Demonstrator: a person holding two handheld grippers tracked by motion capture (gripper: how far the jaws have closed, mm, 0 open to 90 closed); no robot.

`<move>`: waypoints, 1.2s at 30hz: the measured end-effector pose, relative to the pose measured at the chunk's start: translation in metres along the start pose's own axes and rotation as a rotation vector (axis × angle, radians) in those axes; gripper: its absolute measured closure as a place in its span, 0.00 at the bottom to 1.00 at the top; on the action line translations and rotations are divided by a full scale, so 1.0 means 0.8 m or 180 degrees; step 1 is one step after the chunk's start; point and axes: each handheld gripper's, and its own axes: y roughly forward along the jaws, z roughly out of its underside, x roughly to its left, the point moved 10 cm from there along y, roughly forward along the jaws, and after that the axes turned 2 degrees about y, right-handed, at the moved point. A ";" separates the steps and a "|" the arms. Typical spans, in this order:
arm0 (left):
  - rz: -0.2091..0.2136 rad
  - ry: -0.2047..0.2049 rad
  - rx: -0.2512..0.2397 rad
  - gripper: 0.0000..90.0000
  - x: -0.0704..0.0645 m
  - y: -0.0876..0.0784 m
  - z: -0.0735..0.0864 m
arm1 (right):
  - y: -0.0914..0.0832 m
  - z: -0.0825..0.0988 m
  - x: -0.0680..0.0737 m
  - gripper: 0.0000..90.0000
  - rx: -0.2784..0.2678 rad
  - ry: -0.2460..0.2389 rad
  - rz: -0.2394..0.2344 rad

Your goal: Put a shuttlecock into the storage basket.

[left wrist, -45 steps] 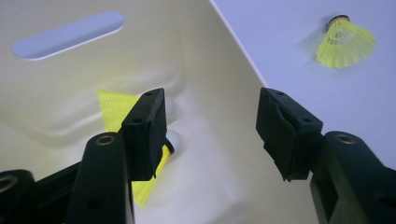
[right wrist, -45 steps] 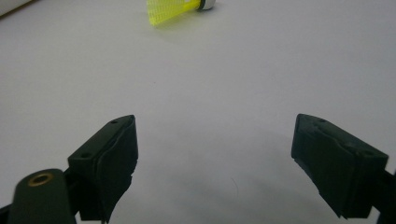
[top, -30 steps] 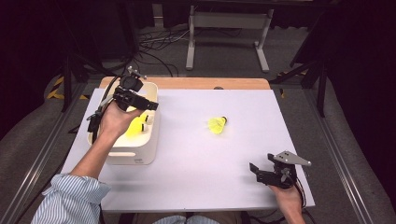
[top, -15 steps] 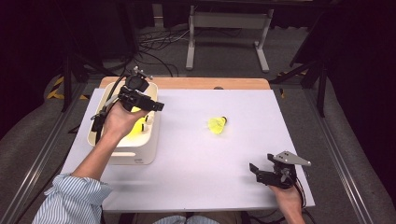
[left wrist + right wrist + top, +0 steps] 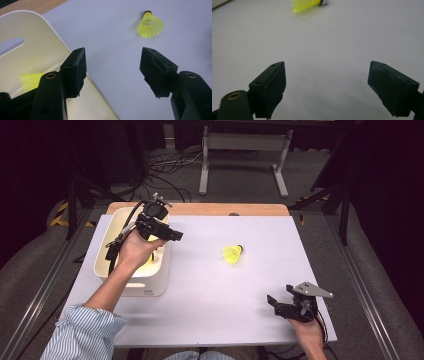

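The left hand-held gripper [image 5: 172, 236] was held over the right rim of the cream bin [image 5: 112, 227], its jaws spread with nothing between them. The loose yellow shuttlecock [image 5: 233, 254] lay alone on the white table [image 5: 210, 305], well apart from the bin, with open surface on every side. The right hand-held gripper [image 5: 277, 304] rested near the table's front right corner, jaws likewise wide and empty. In the left gripper view, a second yellow shuttlecock [image 5: 31, 80] was seen inside the bin, beside a slot handle [image 5: 11, 45]. A wooden strip edged the table's far side; beyond it, cables lay on grey floor.
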 end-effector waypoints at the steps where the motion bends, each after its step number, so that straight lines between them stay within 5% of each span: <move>1: 0.0003 0.0022 0.0012 0.43 -0.001 0.001 -0.001 | 0.000 0.000 0.000 0.17 -0.0002 0.0001 -0.0001; 36: 0.0162 0.0194 0.0139 0.41 -0.032 0.031 -0.003 | 0.001 0.002 -0.001 0.17 0.0022 0.0023 0.0023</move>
